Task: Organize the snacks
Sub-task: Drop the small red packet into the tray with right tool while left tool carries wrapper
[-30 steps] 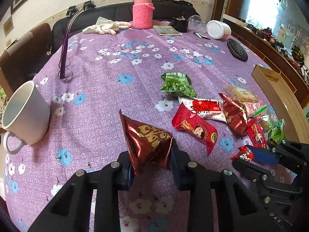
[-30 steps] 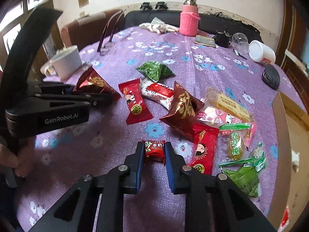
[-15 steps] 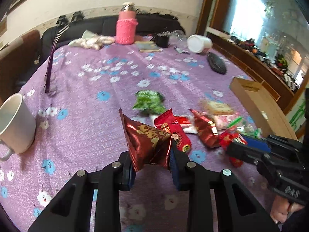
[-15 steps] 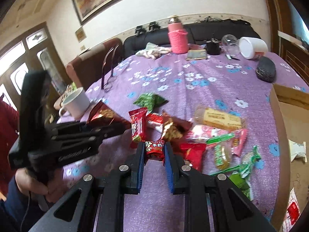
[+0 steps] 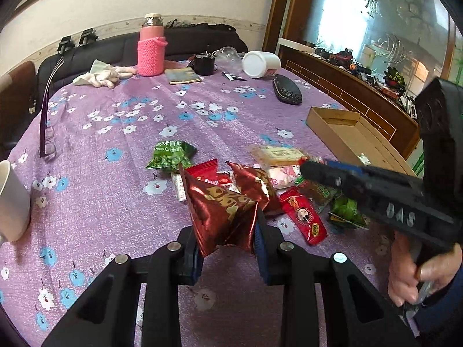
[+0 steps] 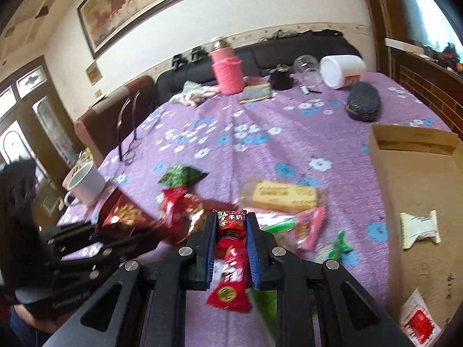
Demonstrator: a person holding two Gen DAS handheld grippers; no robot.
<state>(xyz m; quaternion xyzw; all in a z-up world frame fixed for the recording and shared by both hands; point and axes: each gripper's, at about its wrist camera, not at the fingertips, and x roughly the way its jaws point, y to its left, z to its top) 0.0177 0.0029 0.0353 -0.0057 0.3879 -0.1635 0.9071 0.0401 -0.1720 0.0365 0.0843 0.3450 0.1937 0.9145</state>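
Sorting is early, I judge: the cardboard box (image 6: 416, 190) holds only a few packets, while most snacks (image 5: 277, 156) lie on the bench (image 5: 115, 121). The left hand-held gripper (image 5: 227, 241) is clamped on a foil pouch (image 5: 222, 211), the right hand-held gripper (image 6: 231, 248) on a small red candy (image 6: 230, 222), both lifted clear.

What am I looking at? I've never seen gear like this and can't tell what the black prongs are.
No robot here: a person holds a hand tool with two fingers in each hand, each with a camera looking along them. One view is from the left gripper, shut on a dark red foil packet; the right gripper crosses that view. The other is from the right gripper, shut on a small red packet. On the purple flowered cloth lie more snacks, a mug, a pink bottle and a cardboard box.
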